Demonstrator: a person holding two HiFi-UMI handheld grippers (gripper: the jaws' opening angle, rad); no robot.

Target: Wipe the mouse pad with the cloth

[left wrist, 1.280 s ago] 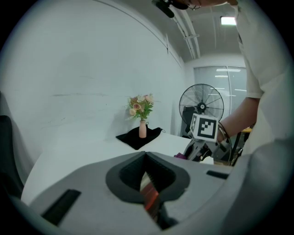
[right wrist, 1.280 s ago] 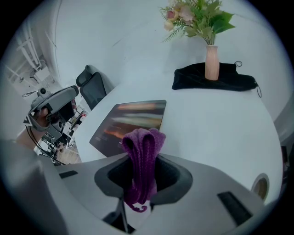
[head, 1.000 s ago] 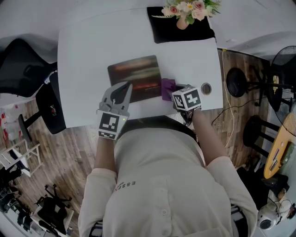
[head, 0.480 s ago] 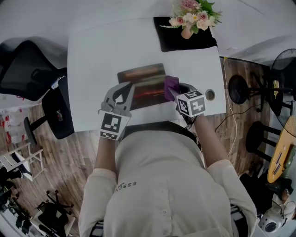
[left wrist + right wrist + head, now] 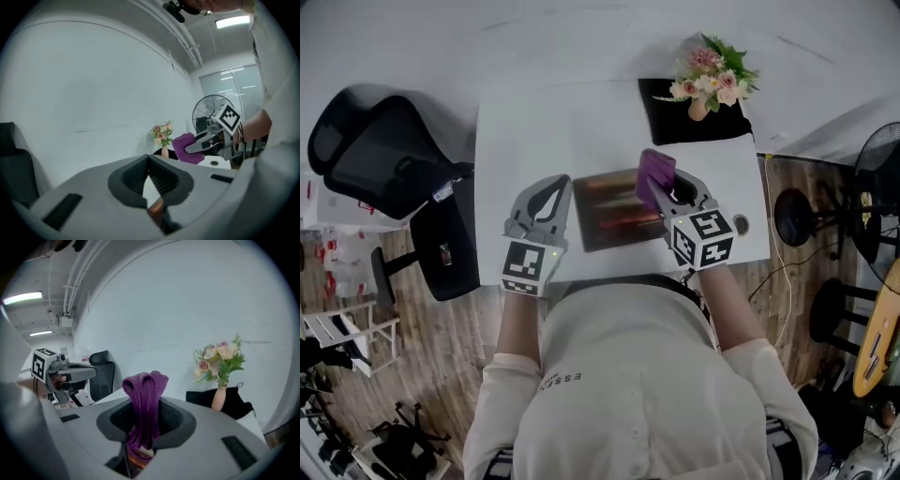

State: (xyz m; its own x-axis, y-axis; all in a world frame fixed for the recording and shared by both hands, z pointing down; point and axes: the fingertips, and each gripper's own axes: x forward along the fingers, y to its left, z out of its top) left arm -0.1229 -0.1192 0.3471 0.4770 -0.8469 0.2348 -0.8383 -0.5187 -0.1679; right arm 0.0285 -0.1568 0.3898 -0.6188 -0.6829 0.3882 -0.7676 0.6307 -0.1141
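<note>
White table (image 5: pixel 534 131) fills the middle of the head view, with a black office chair (image 5: pixel 380 150) at the left edge and a small vase of flowers (image 5: pixel 712 77) standing on a dark mat (image 5: pixel 680 120) at the upper right. At the centre of the frame lies the mouse pad (image 5: pixel 605 211), a dark rectangle flat on the table, just ahead of the person's chest.

A second ago the purple cloth (image 5: pixel 654 176) sat low by the pad's right edge, with the right gripper (image 5: pixel 664 192) down on it. Now it has come up and inward: it stands bunched above the pad's upper right part, and the left gripper view shows it held in the air rather than pressed on the surface. The pick-up looks done, then, while the wiping itself appears not yet begun (no part of the cloth can be seen lying on the pad).

The right gripper's jaws are clamped on the cloth, whose folded loop pokes up from between them in the right gripper view. That gripper angles in from the lower right, tips toward the pad's far side, marker cube toward the person.

Beside the pad's left edge is the left gripper (image 5: pixel 553 186), pointing up the frame. Its jaws are closed tip to tip and grip nothing. Whether it touches the table cannot be told.
</note>
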